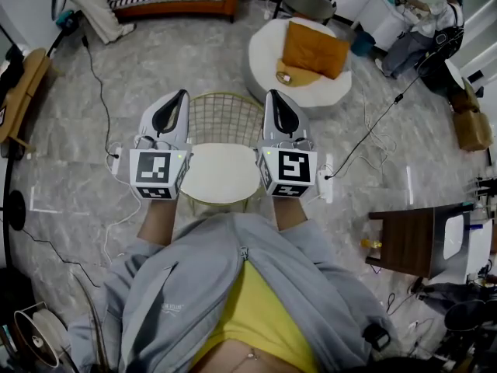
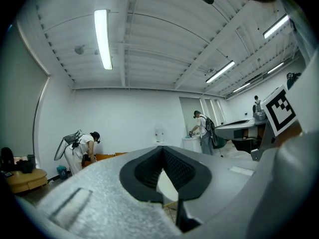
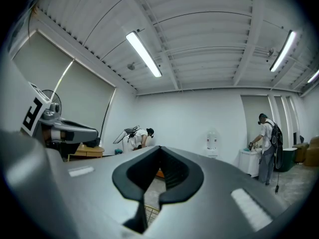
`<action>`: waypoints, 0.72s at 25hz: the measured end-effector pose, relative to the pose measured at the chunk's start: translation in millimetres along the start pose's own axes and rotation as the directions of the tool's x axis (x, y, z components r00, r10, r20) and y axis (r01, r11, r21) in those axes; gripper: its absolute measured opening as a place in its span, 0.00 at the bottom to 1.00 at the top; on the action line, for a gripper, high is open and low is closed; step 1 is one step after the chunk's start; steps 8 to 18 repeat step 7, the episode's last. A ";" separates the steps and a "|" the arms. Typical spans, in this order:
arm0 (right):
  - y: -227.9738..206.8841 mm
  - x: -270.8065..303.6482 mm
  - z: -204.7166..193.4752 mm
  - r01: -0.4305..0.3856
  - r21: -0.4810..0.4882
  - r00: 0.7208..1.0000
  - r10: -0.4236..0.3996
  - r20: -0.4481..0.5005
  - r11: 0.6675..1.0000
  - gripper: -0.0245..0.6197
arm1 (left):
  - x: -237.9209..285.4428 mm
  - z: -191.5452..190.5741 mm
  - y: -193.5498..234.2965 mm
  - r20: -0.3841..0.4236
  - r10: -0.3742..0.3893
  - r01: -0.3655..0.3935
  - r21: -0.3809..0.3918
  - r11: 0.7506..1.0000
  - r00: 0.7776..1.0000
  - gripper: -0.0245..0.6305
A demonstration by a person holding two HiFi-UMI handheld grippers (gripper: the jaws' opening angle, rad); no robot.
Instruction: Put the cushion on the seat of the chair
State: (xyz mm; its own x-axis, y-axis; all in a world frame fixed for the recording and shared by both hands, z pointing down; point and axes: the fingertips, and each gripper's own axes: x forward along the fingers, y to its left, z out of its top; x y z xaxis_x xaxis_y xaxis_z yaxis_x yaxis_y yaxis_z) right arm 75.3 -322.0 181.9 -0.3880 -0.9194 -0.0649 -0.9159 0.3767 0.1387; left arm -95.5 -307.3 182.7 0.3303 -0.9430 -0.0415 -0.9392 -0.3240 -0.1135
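- Two tools are up; the left tool (image 1: 180, 98) is pinched closed on nothing, beside the wire chair (image 1: 225, 116).
- White round cushion (image 1: 221, 173) lies on the chair's seat, between the tools: placement looks done.
- Right tool (image 1: 276, 99) is likewise closed and empty; nothing obvious remains.

Both arms are stuck straight out in front, side by side, grippers held level. In the head view the left gripper (image 1: 179, 95) sits around 11 o'clock from the torso and the right gripper (image 1: 273, 94) around 1 o'clock. Both point roughly to 12, with the tips leaning in a touch toward each other. Each gripper's own view shows the jaws pressed together with nothing between them. The bare left forearm (image 1: 159, 220) and right forearm (image 1: 289, 212) run back toward 6 o'clock.
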 end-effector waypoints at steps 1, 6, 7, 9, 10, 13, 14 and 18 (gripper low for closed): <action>-2.9 -1.3 -1.5 -0.003 0.001 1.000 0.003 -0.001 1.000 0.04 | 0.4 -1.8 -3.8 -0.002 -0.002 0.002 0.000 1.000 1.000 0.05; -3.7 -6.4 -7.2 -0.020 -0.002 1.000 0.020 -0.001 1.000 0.04 | -3.2 -6.2 -10.1 -0.007 0.008 -0.008 0.000 1.000 1.000 0.05; -2.5 -7.6 -8.3 -0.024 -0.004 1.000 0.024 -0.001 1.000 0.04 | -4.9 -8.0 -10.7 -0.007 0.008 -0.008 -0.001 1.000 1.000 0.05; -2.5 -7.6 -8.3 -0.024 -0.004 1.000 0.024 -0.001 1.000 0.04 | -4.9 -8.0 -10.7 -0.007 0.008 -0.008 -0.001 1.000 1.000 0.05; -2.5 -7.6 -8.3 -0.024 -0.004 1.000 0.024 -0.001 1.000 0.04 | -4.9 -8.0 -10.7 -0.007 0.008 -0.008 -0.001 1.000 1.000 0.05; -2.5 -7.6 -8.3 -0.024 -0.004 1.000 0.024 -0.001 1.000 0.04 | -4.9 -8.0 -10.7 -0.007 0.008 -0.008 -0.001 1.000 1.000 0.05; -2.5 -7.6 -8.3 -0.024 -0.004 1.000 0.024 -0.001 1.000 0.04 | -4.9 -8.0 -10.7 -0.007 0.008 -0.008 -0.001 1.000 1.000 0.05; -2.5 -7.6 -8.3 -0.024 -0.004 1.000 0.024 -0.001 1.000 0.04 | -4.9 -8.0 -10.7 -0.007 0.008 -0.008 -0.001 1.000 1.000 0.05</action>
